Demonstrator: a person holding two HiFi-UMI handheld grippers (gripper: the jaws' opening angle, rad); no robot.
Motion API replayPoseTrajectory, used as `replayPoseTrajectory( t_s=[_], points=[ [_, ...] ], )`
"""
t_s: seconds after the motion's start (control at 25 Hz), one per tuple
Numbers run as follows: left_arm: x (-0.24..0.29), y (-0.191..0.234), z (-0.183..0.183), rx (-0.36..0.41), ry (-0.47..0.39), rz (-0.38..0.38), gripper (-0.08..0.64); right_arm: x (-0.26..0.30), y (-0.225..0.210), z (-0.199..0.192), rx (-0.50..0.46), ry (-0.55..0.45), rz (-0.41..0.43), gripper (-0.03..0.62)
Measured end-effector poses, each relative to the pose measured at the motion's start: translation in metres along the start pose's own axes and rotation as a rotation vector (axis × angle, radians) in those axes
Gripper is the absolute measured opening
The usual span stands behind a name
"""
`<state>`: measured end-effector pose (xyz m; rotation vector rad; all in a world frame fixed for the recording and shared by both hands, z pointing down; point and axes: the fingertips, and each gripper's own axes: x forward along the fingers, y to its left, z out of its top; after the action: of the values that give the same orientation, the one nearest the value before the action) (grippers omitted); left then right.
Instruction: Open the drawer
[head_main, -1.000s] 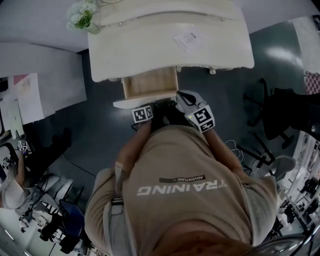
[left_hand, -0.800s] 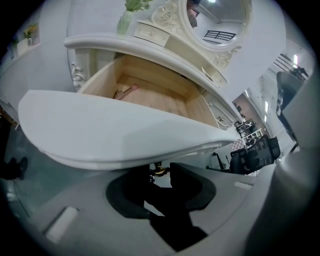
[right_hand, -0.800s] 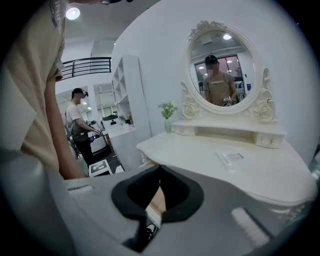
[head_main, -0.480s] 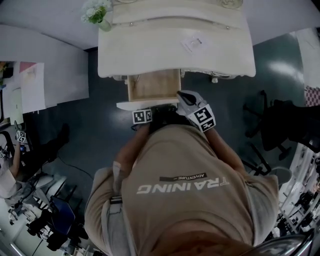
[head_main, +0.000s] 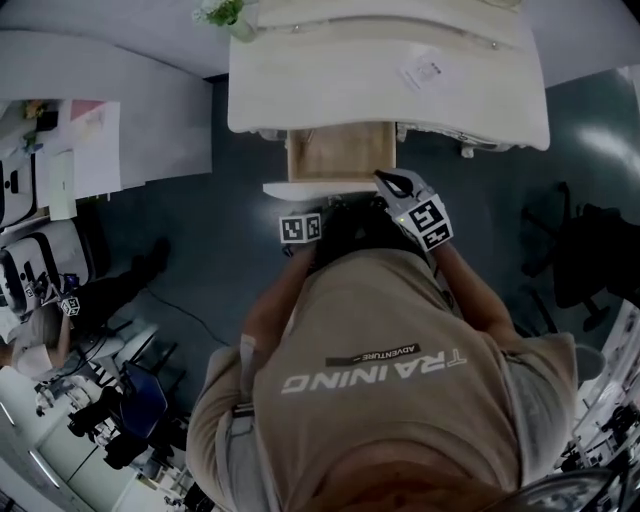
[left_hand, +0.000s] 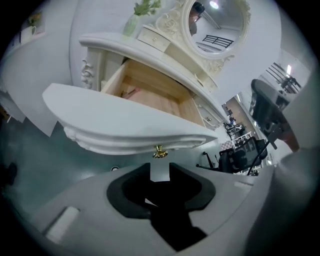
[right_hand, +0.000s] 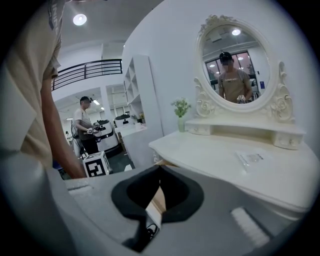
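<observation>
The cream dressing table (head_main: 300, 95) has its wooden drawer (head_main: 340, 155) pulled out, the white drawer front (head_main: 320, 188) towards me. In the left gripper view the drawer front (left_hand: 115, 125) fills the middle, with its small gold knob (left_hand: 159, 152) under the edge. My left gripper (left_hand: 160, 169) sits just short of that knob. Its jaws are closing, a narrow gap still shows and nothing is between them. In the head view the left gripper (head_main: 312, 208) is below the drawer front. My right gripper (head_main: 388, 180) is at the drawer's right corner; the right gripper (right_hand: 160, 170) looks shut and empty.
An oval mirror (right_hand: 235, 60) stands on the dressing table top (right_hand: 225, 165), with a small vase of flowers (right_hand: 181, 112) and a paper slip (right_hand: 250, 158). Office chairs (head_main: 590, 250) stand to the right. Another person (right_hand: 87, 127) stands far off by shelves.
The dressing table has shifted right in the head view. The drawer stays pulled out about as far. My left gripper has drawn back a little from the drawer front.
</observation>
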<state>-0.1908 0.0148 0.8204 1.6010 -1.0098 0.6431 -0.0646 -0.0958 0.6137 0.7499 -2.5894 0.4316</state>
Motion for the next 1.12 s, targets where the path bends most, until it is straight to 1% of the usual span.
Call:
replayPoseTrajectory(
  t_s=[0.08, 0.2, 0.28, 0.36, 0.4, 0.48, 0.56, 0.64, 0.72, 0.84, 0.92, 1.0, 1.12],
  points=[
    [-0.012, -0.004, 0.000, 0.049, -0.032, -0.024, 0.126, 0.002, 0.005, 0.003, -0.014, -0.007, -0.022, 0.003],
    [-0.037, -0.013, -0.004, 0.157, -0.078, -0.082, 0.127, -0.006, 0.022, 0.016, -0.032, -0.033, -0.078, 0.003],
    [-0.058, -0.023, 0.000, 0.231, -0.128, -0.124, 0.126, -0.017, 0.035, 0.022, -0.042, -0.035, -0.121, 0.003],
    [-0.082, -0.032, 0.005, 0.285, -0.182, -0.171, 0.105, -0.028, 0.049, 0.021, -0.037, -0.028, -0.172, 0.003],
    [-0.095, -0.036, 0.008, 0.310, -0.210, -0.195, 0.084, -0.032, 0.058, 0.020, -0.033, -0.026, -0.196, 0.003],
    [-0.119, -0.039, 0.017, 0.360, -0.268, -0.235, 0.065, -0.033, 0.075, 0.019, -0.019, -0.022, -0.229, 0.003],
    [-0.138, -0.042, 0.030, 0.392, -0.325, -0.288, 0.036, -0.030, 0.087, 0.020, 0.019, -0.030, -0.255, 0.003],
    [-0.151, -0.045, 0.034, 0.418, -0.360, -0.343, 0.019, -0.031, 0.101, 0.018, 0.072, -0.044, -0.280, 0.003],
    [-0.160, -0.051, 0.034, 0.462, -0.384, -0.374, 0.008, -0.038, 0.115, 0.008, 0.084, -0.031, -0.300, 0.003],
    [-0.175, -0.069, 0.041, 0.522, -0.452, -0.382, 0.008, -0.054, 0.128, -0.003, 0.027, 0.000, -0.313, 0.003],
    [-0.192, -0.083, 0.053, 0.570, -0.520, -0.364, 0.008, -0.064, 0.128, 0.000, 0.016, -0.015, -0.322, 0.003],
    [-0.211, -0.099, 0.066, 0.613, -0.577, -0.351, 0.008, -0.074, 0.125, 0.013, 0.018, -0.071, -0.341, 0.003],
    [-0.228, -0.123, 0.085, 0.662, -0.628, -0.323, 0.008, -0.094, 0.109, 0.048, -0.023, -0.200, -0.386, 0.003]
  ],
)
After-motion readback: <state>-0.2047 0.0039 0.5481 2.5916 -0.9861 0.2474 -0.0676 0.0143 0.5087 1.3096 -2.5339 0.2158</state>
